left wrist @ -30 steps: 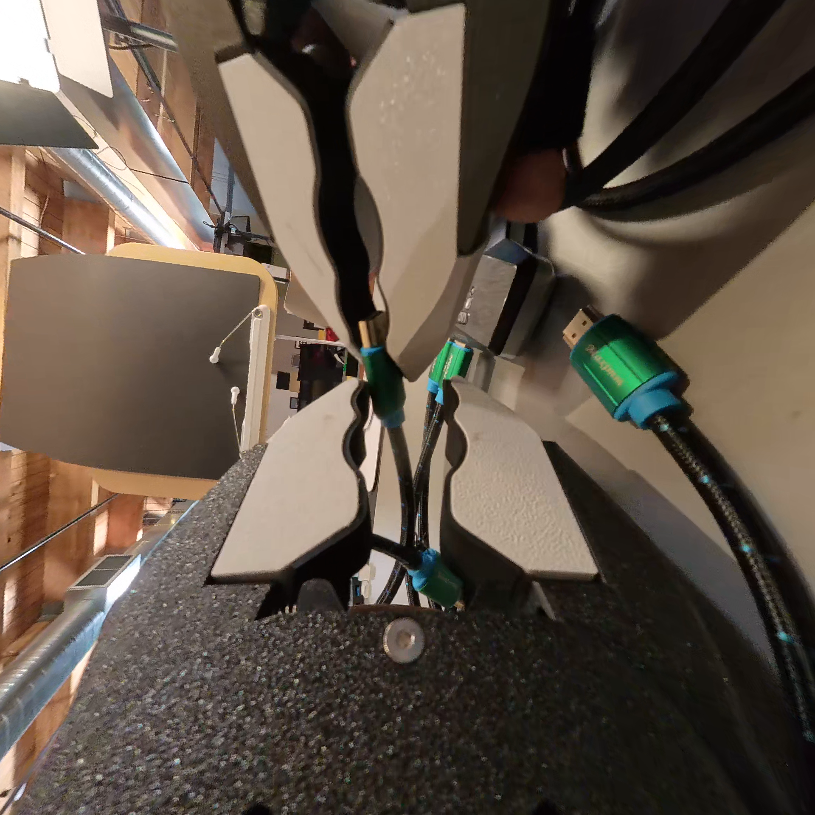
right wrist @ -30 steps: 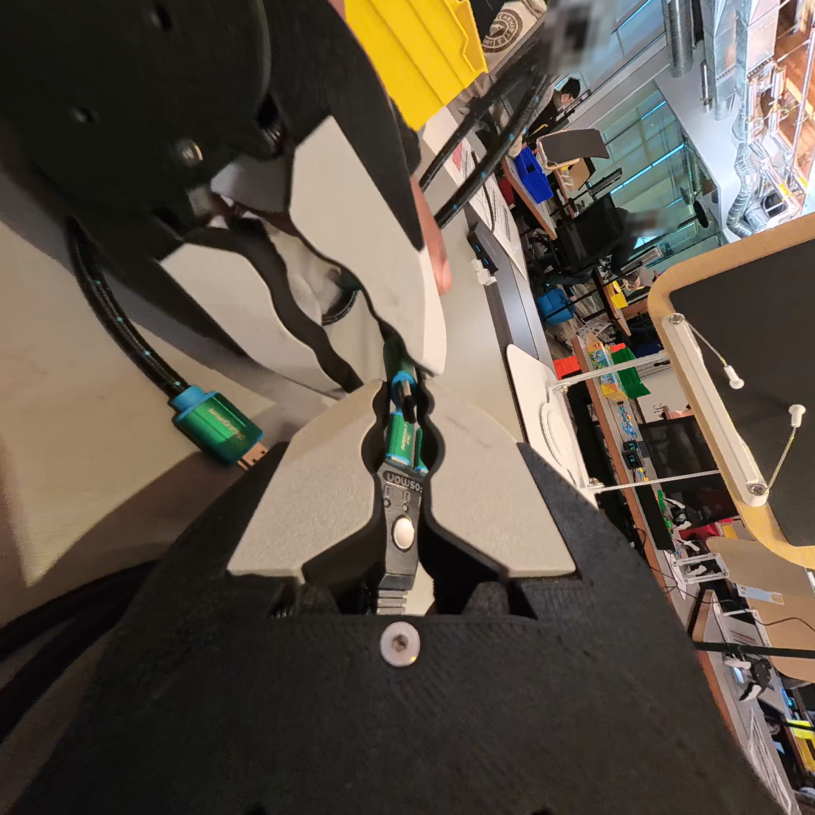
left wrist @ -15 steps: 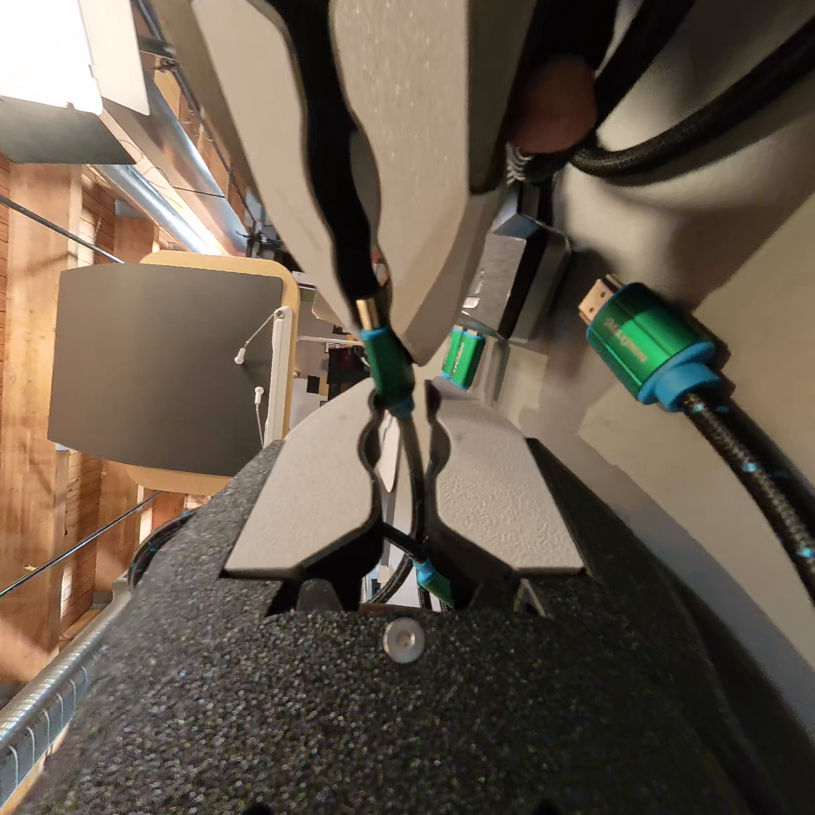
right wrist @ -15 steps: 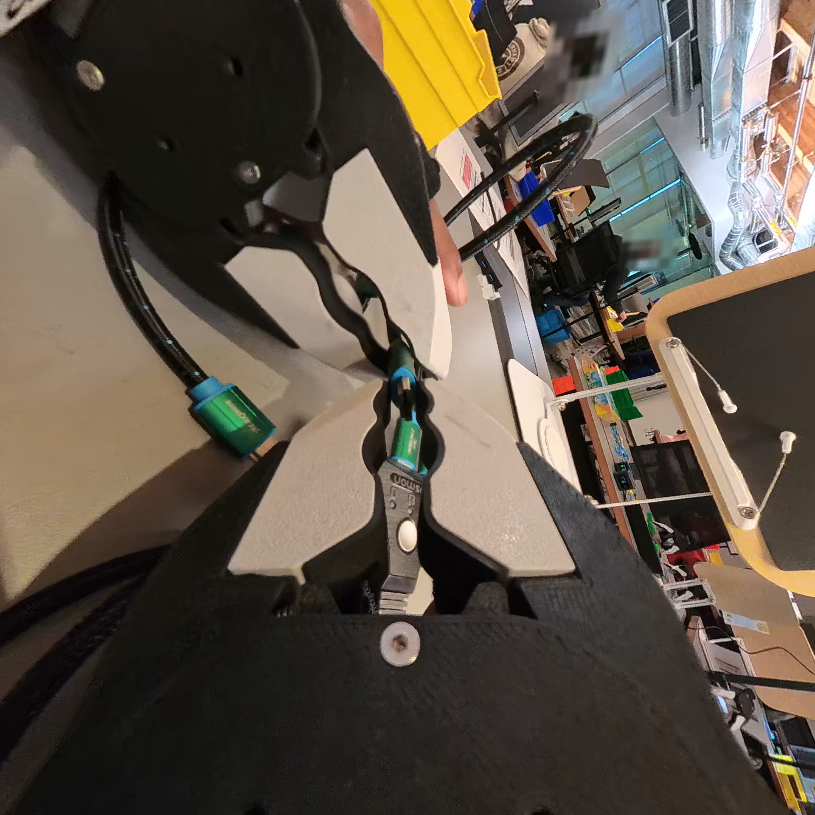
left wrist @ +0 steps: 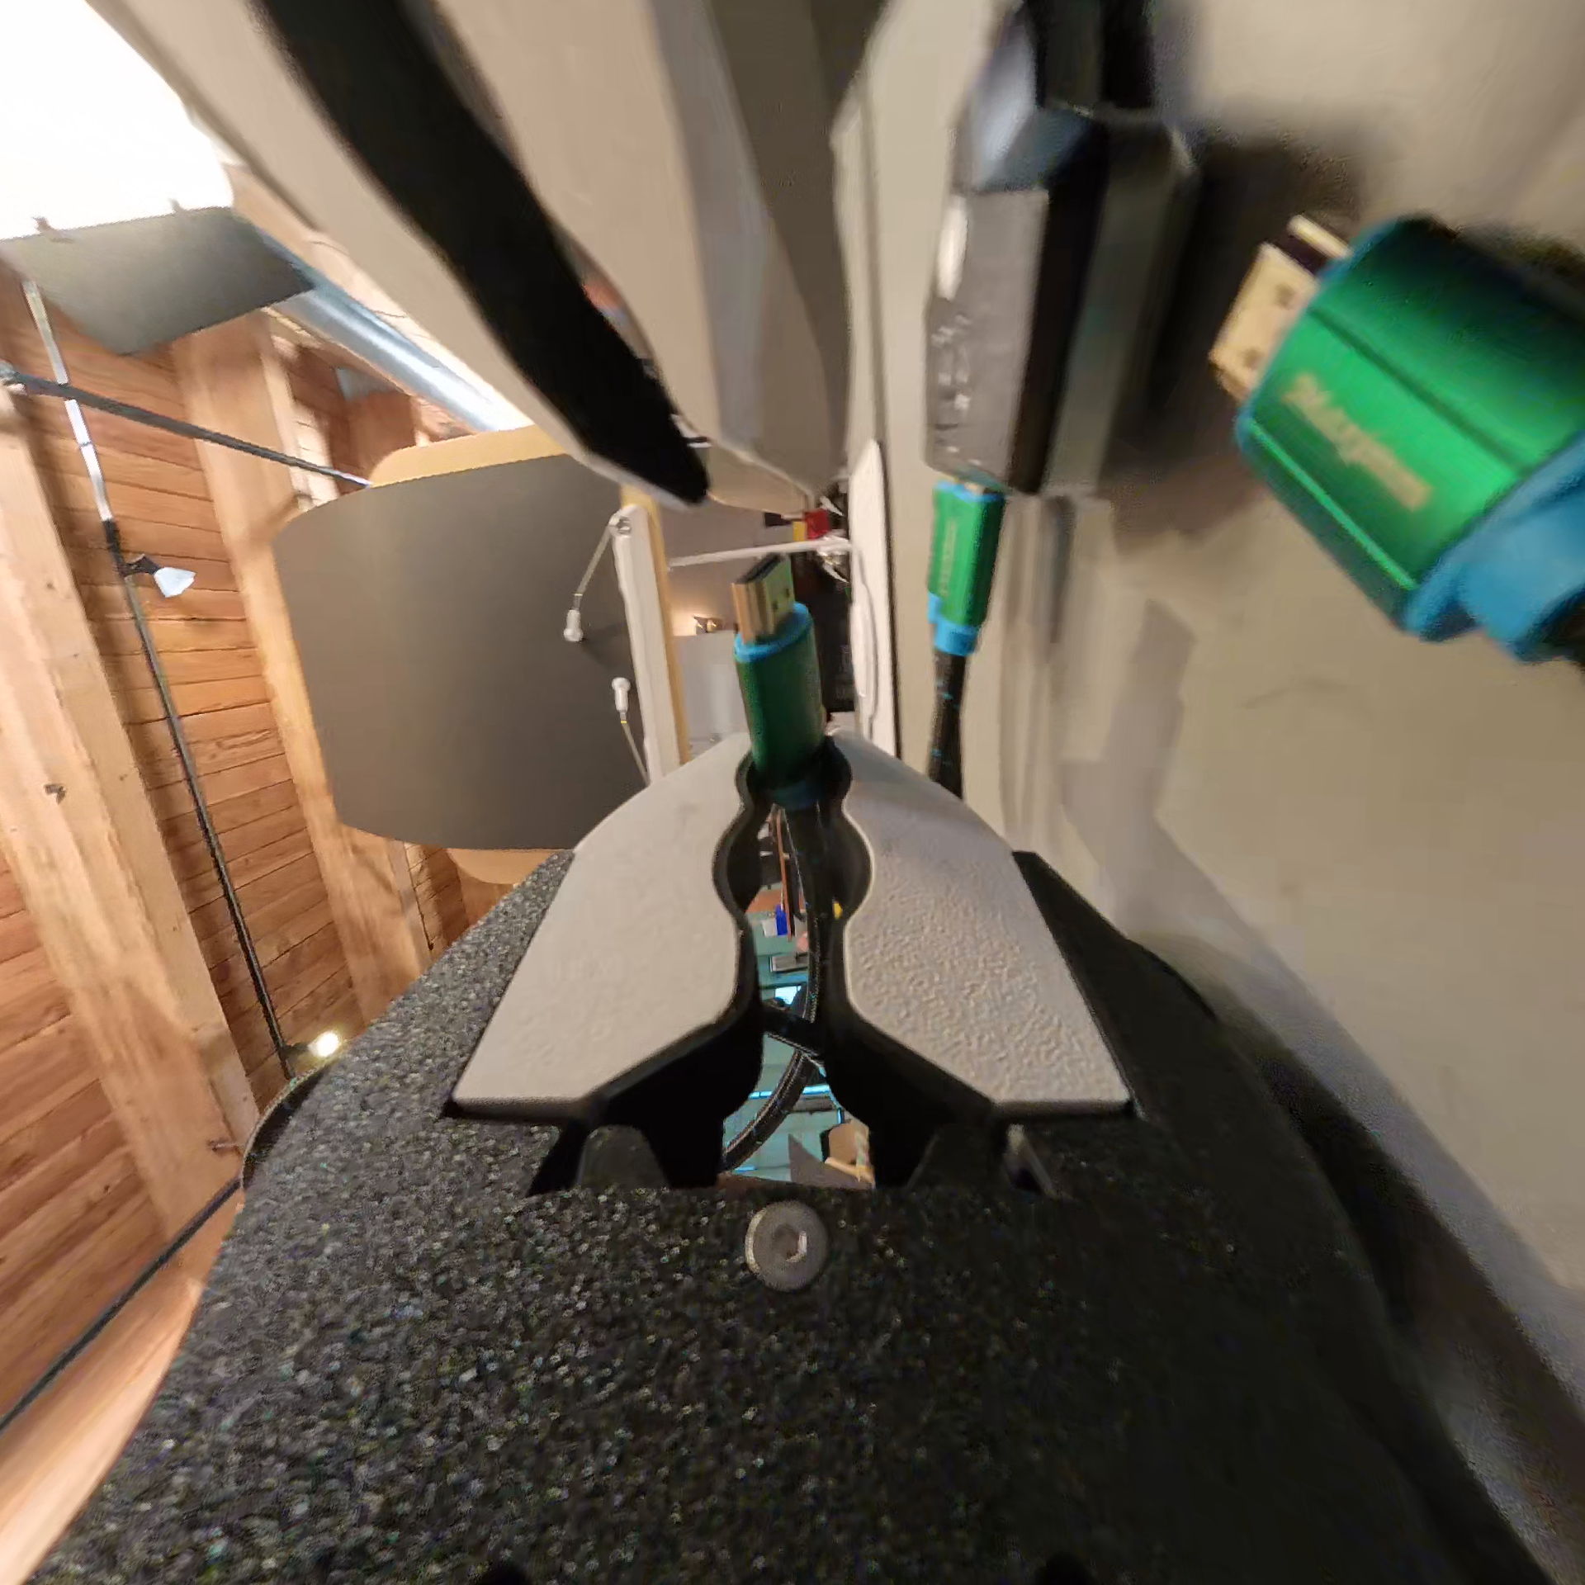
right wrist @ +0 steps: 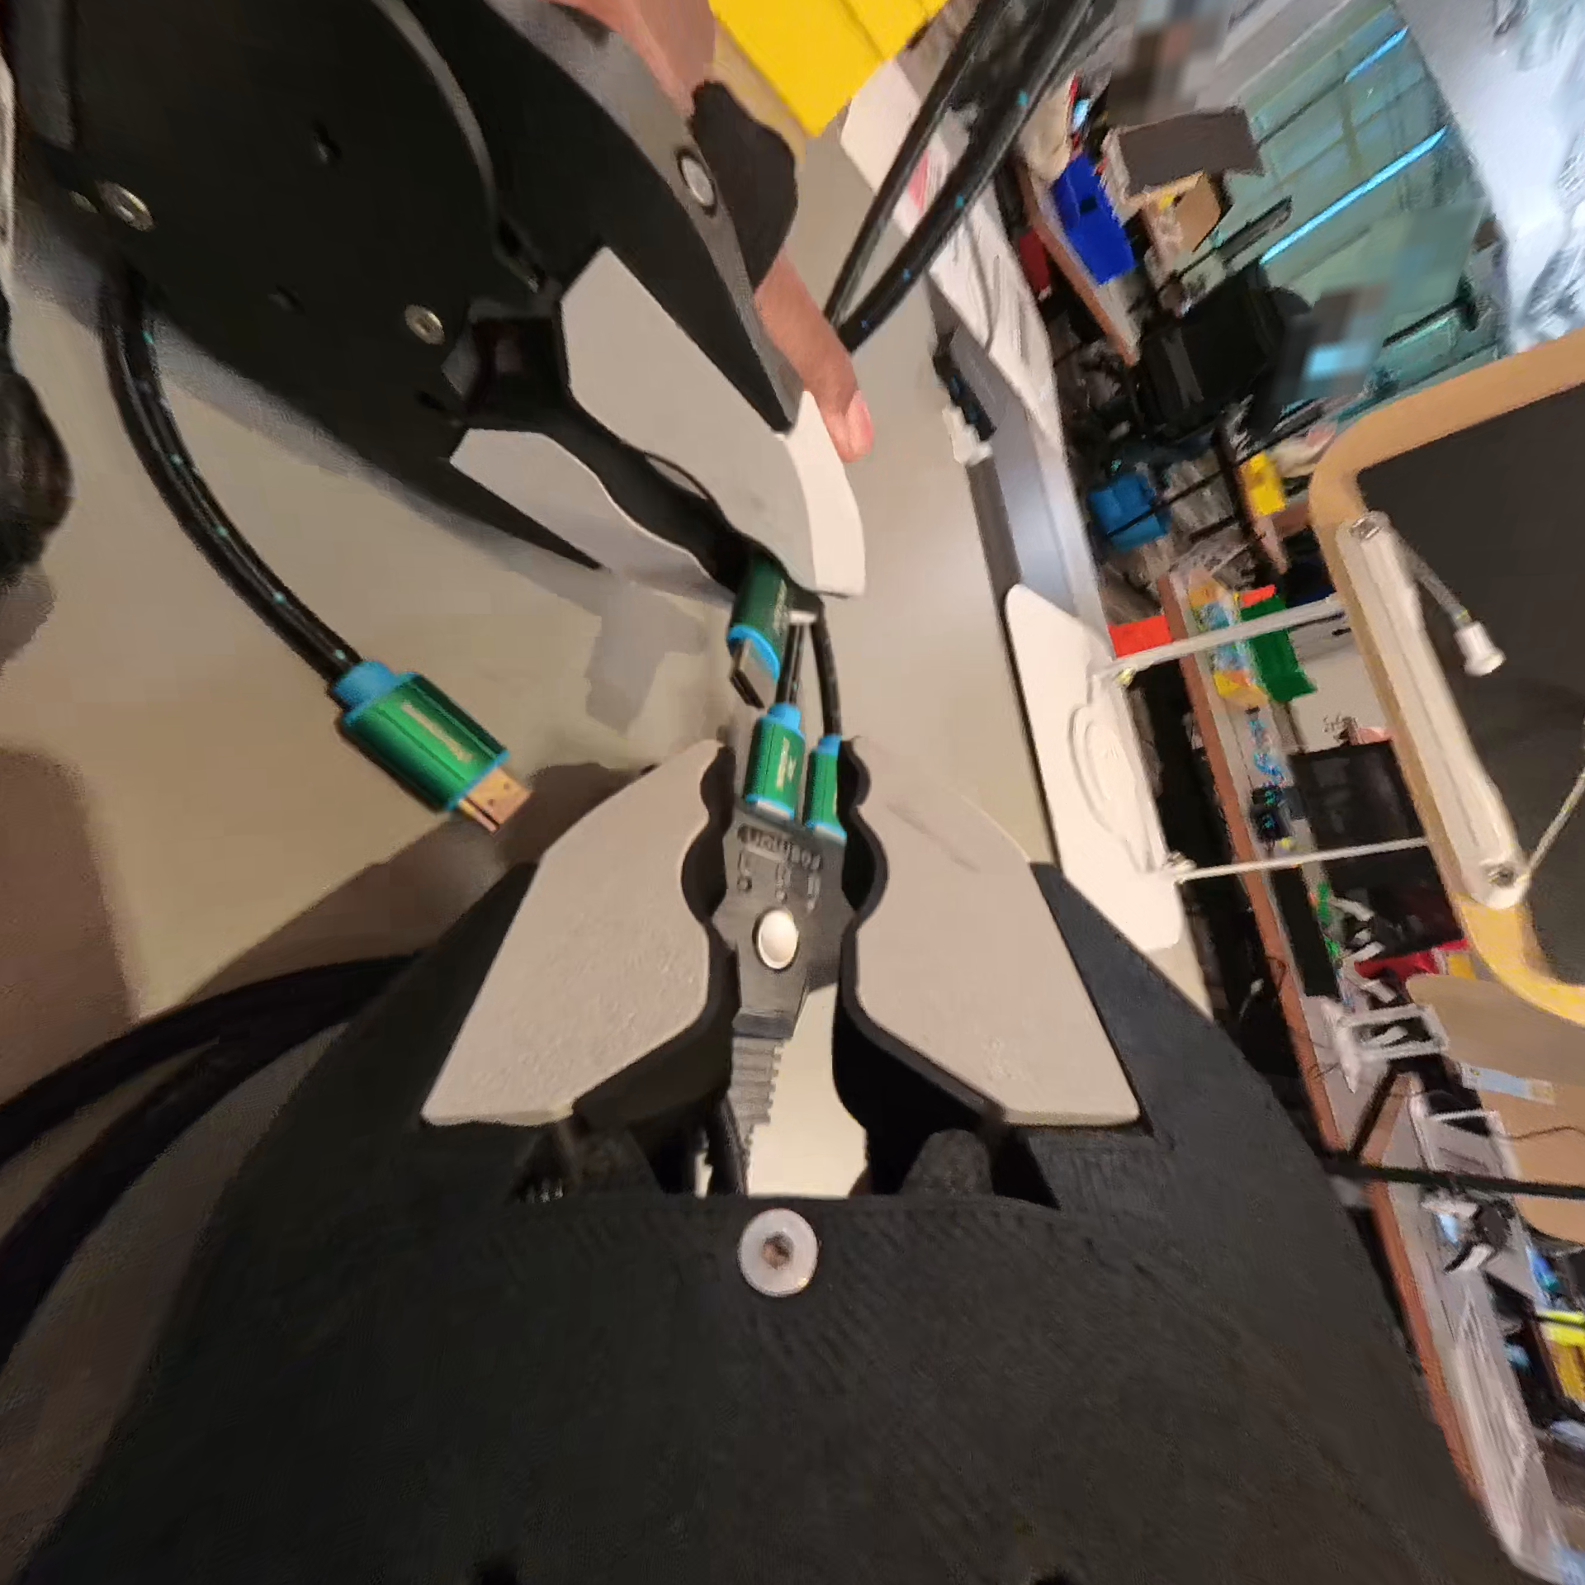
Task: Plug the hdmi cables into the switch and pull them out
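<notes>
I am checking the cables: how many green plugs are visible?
4 plugs: two in the switch held by the right gripper, one in the left gripper, one loose on the table. More may be hidden.

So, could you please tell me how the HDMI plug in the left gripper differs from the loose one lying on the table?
The held plug is clamped at its collar by the left gripper and stands in the air; the loose plug lies on the table, ungripped. The held plug shows its narrow edge in the left wrist view, the loose plug its broad face. Both have green shells, blue collars and gold tips, and both are unplugged.
</notes>
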